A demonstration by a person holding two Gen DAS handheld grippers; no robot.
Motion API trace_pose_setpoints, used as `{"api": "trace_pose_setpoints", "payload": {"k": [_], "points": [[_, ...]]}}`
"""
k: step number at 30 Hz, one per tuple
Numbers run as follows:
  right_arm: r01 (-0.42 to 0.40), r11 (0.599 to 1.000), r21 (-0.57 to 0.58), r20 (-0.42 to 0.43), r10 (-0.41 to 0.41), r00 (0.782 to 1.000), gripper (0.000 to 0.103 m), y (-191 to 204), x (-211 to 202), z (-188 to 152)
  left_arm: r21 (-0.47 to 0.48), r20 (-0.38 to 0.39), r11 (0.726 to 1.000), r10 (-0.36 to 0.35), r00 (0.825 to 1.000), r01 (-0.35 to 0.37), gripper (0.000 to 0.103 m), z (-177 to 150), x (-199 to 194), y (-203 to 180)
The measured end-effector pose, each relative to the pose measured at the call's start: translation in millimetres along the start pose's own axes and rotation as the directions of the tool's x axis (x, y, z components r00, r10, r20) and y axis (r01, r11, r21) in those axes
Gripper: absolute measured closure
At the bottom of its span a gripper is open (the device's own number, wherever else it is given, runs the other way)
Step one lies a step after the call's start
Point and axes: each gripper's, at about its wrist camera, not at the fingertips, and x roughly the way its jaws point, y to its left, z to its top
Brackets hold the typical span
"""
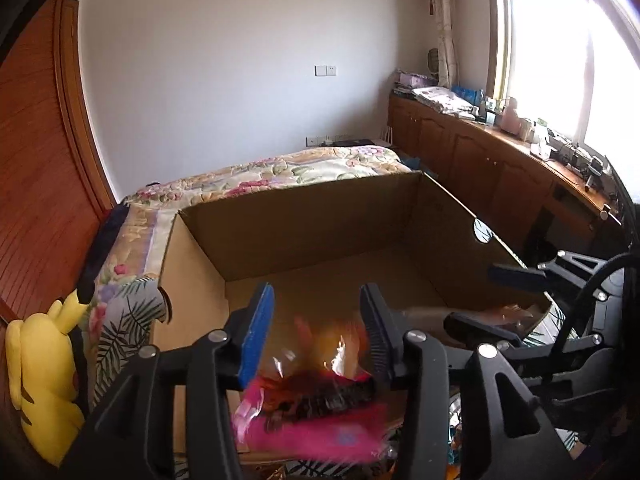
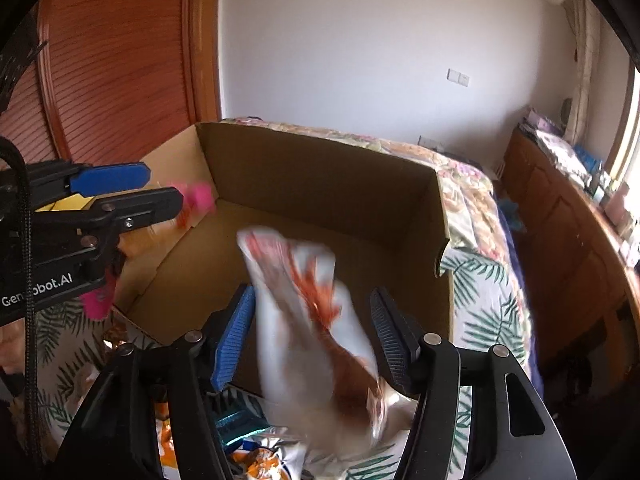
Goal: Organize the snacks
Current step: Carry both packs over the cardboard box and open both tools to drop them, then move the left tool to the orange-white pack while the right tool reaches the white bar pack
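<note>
An open cardboard box (image 1: pixel 320 232) (image 2: pixel 320 184) sits on a floral bed with its floor bare. My left gripper (image 1: pixel 317 292) (image 2: pixel 164 186) hangs over the box's near left corner. A blurred pink snack packet (image 1: pixel 312 420) (image 2: pixel 196 196) sits low between its jaws, and the pads do not appear to press on it. My right gripper (image 2: pixel 313 292) (image 1: pixel 472 296) is over the near edge, jaws apart. A blurred white and red-brown snack bag (image 2: pixel 320 340) stands between its fingers, seemingly loose.
More snack packets (image 2: pixel 256 456) lie on the bedcover below the right gripper. A yellow plush toy (image 1: pixel 44 380) leans at the bed's left side beside a wooden wardrobe (image 1: pixel 32 160). Wooden cabinets (image 1: pixel 480 160) with clutter run under the window on the right.
</note>
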Motion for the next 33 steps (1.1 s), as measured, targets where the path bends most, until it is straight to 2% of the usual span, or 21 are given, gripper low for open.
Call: {"api": "trace_pose_setpoints", "payload": {"k": [3,7,13,20,27,33], "points": [[0.018,1.000,0.003,0.018,-0.018,1.000,0.035,2.1,-3.2,0.5,0.003,0.016,1.000,-0.005,1.000,0.005,0.054,-0.1,-5.5,0.8],[-0.014,1.000,0.024,0.055,0.013,0.998,0.035,2.9,-16.5,-2.4,-0.004,0.037,1.000,-0.029,0.999,0.029,0.053,-3.7,-16.4,3.6],[-0.051,0.998,0.030,0.107,0.048,0.993,0.035,6.5,-43.1,-15.6,0.035,0.058,0.998,-0.062,0.996,0.060,0.052,-20.1,-37.7,-1.1],[-0.079,0.997,0.008,0.146,0.077,0.986,0.035,14.2,-73.9,-46.0,0.047,0.054,0.993,-0.115,0.992,0.112,0.052,-45.6,-59.2,-2.3],[-0.084,0.997,0.001,0.134,0.083,0.988,0.035,19.2,-85.4,-87.4,0.046,0.049,0.986,-0.162,0.986,0.160,0.052,-80.6,-76.5,1.4],[-0.071,0.997,0.018,0.077,0.069,0.995,0.040,7.7,-66.5,-120.4,0.066,0.032,0.982,-0.178,0.984,0.176,0.052,-104.4,-87.0,0.0]]}}
